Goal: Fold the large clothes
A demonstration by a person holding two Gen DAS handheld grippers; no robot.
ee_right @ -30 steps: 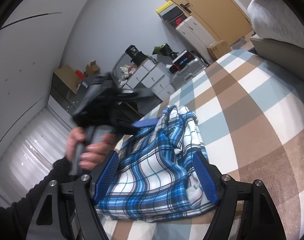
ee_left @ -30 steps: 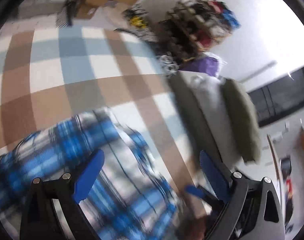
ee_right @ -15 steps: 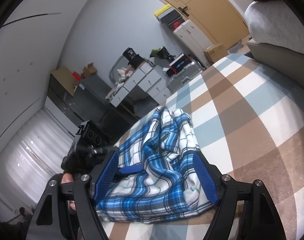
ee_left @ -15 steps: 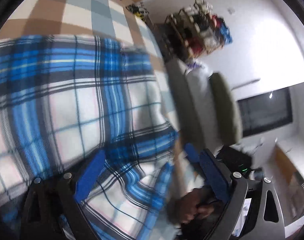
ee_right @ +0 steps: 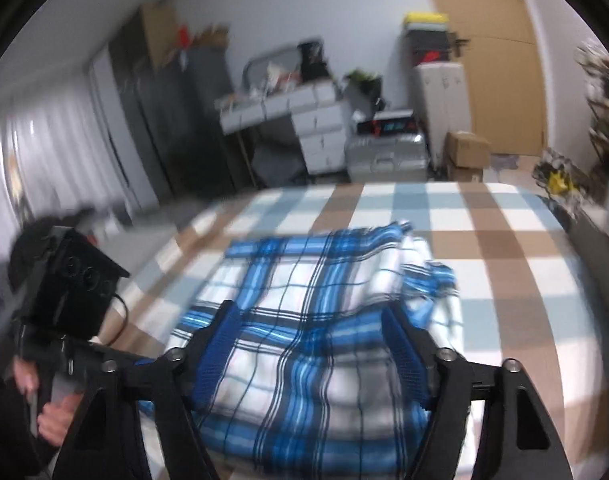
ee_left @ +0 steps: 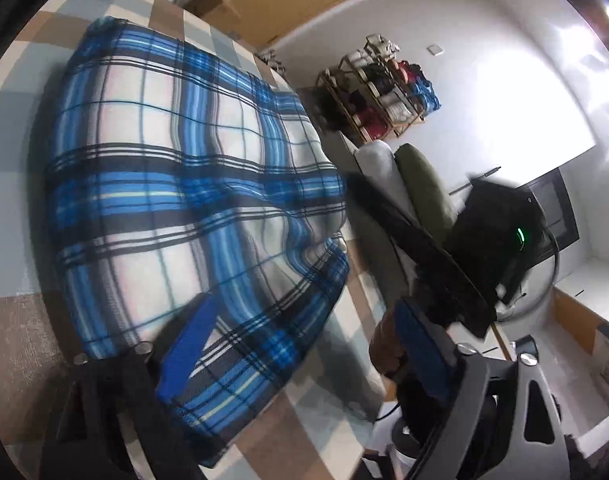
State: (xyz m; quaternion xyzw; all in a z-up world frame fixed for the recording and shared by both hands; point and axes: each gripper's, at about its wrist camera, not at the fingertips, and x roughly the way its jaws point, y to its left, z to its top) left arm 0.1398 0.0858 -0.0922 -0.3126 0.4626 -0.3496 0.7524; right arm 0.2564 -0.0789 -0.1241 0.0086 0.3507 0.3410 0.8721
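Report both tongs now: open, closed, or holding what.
Left tongs: closing but wide apart, one pad lying on the plaid garment, not gripping.
Right tongs: closing around the garment's near edge; no firm grip visible yet.

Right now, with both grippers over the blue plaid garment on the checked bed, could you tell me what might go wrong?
The right gripper has its jaws closing with bunched plaid garment between them; it may pinch several layers and drag the fold apart. The left gripper also has its jaws closing; they straddle only the garment's near edge, so a grab may catch just that hem. The two grippers are close and could collide.
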